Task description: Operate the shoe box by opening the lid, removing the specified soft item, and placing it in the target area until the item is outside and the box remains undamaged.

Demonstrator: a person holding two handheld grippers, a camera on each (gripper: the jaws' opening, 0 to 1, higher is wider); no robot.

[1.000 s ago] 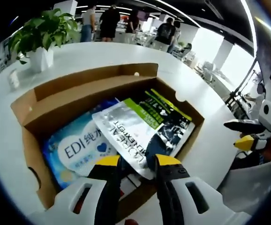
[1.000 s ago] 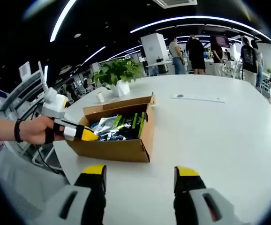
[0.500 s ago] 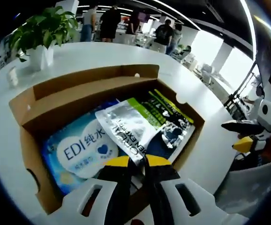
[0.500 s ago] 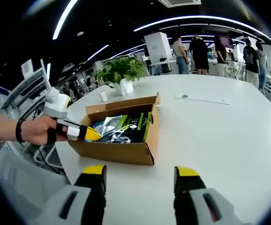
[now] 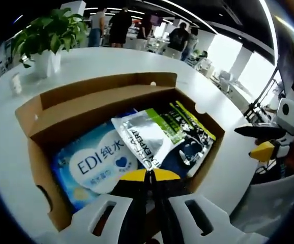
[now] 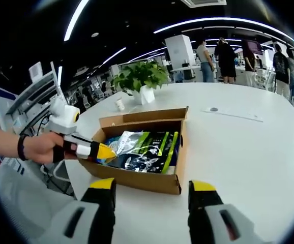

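Up close in the left gripper view, the left gripper [image 5: 148,176], with its yellow-tipped jaws pressed together, pinches the near edge of a silver foil pouch with a green panel and black lettering [image 5: 147,136]. That pouch lies tilted inside the open brown cardboard shoe box [image 5: 86,99], resting on a blue and white soft pack printed "EDI" [image 5: 93,162] towards the box's left side and beside a dark pouch with green stripes [image 5: 190,134] towards its right side. The box stands on a round white table [image 5: 111,58], lid flap folded back at the far side. A green potted plant in a white pot [image 5: 48,38] stands near the table's far left edge, well apart from the box. At the right edge of this view the right gripper [image 5: 261,142] hangs off the table's side, jaws apart.

Meanwhile, the right gripper view looks across the table from further off. The right gripper [image 6: 152,185] rises from the bottom with its jaws wide apart and nothing between them, short of the box [image 6: 137,178]. The left gripper [image 6: 104,151], held in a person's hand [image 6: 40,148], reaches into the box's left end at the silver pouch [image 6: 124,140]. The plant [image 6: 139,81] stands beyond the box. People stand in the background past the table's far edge.
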